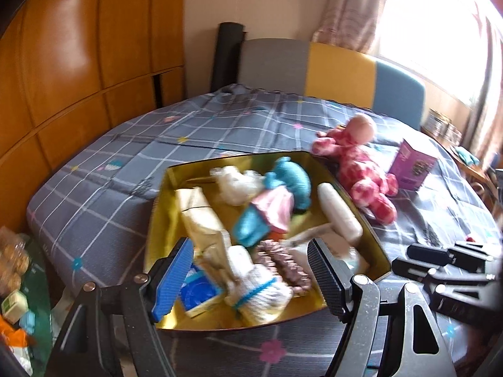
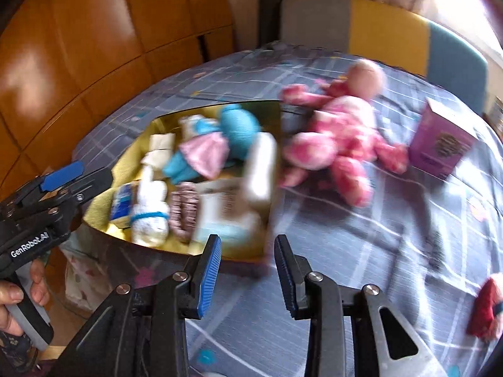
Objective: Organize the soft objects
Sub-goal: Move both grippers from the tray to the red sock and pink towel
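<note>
A gold tin box (image 1: 163, 198) (image 2: 103, 188) lies on the bed, full of soft things: a blue doll with a pink skirt (image 1: 276, 198) (image 2: 213, 144), rolled white socks (image 1: 261, 292) (image 2: 149, 216), a pink scrunchie (image 1: 283, 260) (image 2: 184, 213). A pink plush toy (image 1: 361, 169) (image 2: 339, 135) lies on the bed right of the box. My left gripper (image 1: 248, 279) is open and empty above the box's near end. My right gripper (image 2: 246, 276) is open and empty over the bedspread in front of the box. The left gripper also shows in the right wrist view (image 2: 78, 176).
A purple carton (image 1: 411, 166) (image 2: 440, 141) stands right of the plush. A red soft item (image 2: 485, 311) lies at the bed's right edge. The grey checked bedspread (image 1: 110, 188) covers the bed. Wooden wardrobe stands left, a padded headboard behind, and cluttered items lie on the floor at left.
</note>
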The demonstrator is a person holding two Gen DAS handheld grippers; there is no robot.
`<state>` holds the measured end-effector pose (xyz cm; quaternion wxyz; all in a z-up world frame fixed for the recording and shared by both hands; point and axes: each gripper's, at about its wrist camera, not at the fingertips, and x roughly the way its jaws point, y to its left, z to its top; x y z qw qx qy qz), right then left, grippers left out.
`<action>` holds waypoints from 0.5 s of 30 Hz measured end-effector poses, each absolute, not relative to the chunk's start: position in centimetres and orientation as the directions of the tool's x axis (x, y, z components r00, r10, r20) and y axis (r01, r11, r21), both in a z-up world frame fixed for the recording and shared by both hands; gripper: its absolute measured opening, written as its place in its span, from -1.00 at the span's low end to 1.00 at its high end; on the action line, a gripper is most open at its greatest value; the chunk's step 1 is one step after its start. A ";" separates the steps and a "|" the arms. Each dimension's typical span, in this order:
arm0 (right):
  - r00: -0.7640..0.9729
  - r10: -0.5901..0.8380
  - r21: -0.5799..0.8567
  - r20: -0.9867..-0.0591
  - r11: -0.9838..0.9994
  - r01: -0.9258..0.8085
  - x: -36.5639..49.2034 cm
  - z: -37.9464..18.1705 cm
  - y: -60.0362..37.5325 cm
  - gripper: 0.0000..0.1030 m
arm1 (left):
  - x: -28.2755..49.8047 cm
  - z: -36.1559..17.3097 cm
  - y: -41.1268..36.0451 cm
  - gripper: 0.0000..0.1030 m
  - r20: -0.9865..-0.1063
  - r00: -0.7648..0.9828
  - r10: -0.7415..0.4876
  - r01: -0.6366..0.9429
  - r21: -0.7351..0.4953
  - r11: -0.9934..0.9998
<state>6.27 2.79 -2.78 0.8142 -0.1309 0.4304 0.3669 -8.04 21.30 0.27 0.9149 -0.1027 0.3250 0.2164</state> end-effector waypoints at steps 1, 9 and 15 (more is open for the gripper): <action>0.371 0.477 0.102 -0.797 0.712 -0.694 6.7 -2.7 1.7 -0.32 | -7.6 0.3 20.7 0.47 -0.639 0.700 0.319 -0.446 -0.042 0.894; 0.477 0.354 0.058 -0.804 0.846 -0.530 9.4 -2.0 -7.9 -0.32 | -4.0 0.1 16.3 0.47 -0.660 0.720 0.214 -0.298 -0.016 0.954; 0.544 0.232 0.029 -0.806 0.934 -0.356 10.5 -1.2 -16.2 -0.32 | -0.7 -0.2 12.2 0.47 -0.683 0.722 0.114 -0.154 0.002 0.988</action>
